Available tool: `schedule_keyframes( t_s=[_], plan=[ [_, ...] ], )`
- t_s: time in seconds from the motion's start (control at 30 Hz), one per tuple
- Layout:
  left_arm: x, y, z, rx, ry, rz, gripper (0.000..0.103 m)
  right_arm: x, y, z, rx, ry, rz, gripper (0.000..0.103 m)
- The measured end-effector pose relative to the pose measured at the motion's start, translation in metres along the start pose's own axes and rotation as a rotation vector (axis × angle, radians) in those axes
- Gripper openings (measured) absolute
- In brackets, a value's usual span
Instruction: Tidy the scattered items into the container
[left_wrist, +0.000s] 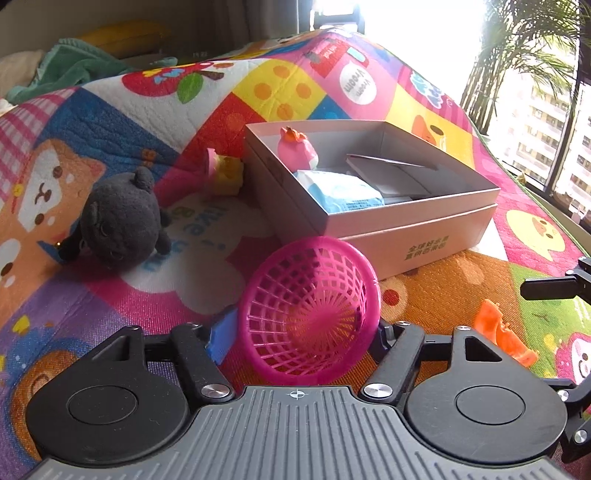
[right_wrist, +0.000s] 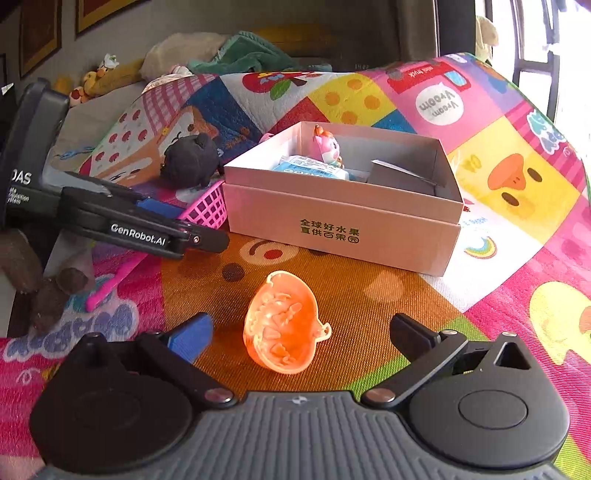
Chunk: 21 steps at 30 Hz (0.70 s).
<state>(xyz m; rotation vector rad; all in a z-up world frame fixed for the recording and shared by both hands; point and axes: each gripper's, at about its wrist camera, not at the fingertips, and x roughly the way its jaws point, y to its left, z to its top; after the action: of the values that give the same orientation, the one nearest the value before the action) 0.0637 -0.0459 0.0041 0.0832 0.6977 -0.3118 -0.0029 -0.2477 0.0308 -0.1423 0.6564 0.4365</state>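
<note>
A pink plastic mesh basket (left_wrist: 310, 310) lies tipped on its side between the fingers of my left gripper (left_wrist: 303, 332). The blue pad touches its left rim and the right finger presses its other side, so the gripper is shut on it. In the right wrist view the basket (right_wrist: 207, 208) sits at that gripper's tip, beside the box. My right gripper (right_wrist: 301, 332) is open around an orange shell-shaped toy (right_wrist: 284, 321) on the mat, with both fingers clear of it. The open cardboard box (right_wrist: 332, 192) holds a pink figurine (right_wrist: 327, 147), a blue-white packet (right_wrist: 310, 168) and a grey card.
A dark grey plush (left_wrist: 118, 218) and a yellow-pink toy (left_wrist: 223, 173) lie on the colourful play mat (left_wrist: 110, 295) left of the box (left_wrist: 406, 206). A pink stick (right_wrist: 110, 284) lies at the mat's left. Windows and a plant stand to the right.
</note>
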Motion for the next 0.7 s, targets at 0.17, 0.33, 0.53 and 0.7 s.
schedule_keyframes(
  t_s=[0.17,0.33,0.53,0.7],
  plan=[
    [-0.022,-0.020,-0.011,0.050,-0.006,-0.047,0.074,-0.023,-0.001,-0.010,-0.035,-0.001,-0.026,0.103],
    [-0.039,-0.045,-0.029,0.101,0.038,-0.084,0.075,-0.028,0.005,-0.012,-0.041,0.008,0.001,0.084],
    [-0.052,-0.042,-0.042,0.075,0.043,-0.077,0.091,-0.012,0.002,-0.003,0.002,0.019,0.016,0.049],
    [-0.059,-0.037,-0.046,0.059,0.048,-0.080,0.095,-0.011,0.002,-0.005,-0.016,0.047,0.012,0.037]
  ],
)
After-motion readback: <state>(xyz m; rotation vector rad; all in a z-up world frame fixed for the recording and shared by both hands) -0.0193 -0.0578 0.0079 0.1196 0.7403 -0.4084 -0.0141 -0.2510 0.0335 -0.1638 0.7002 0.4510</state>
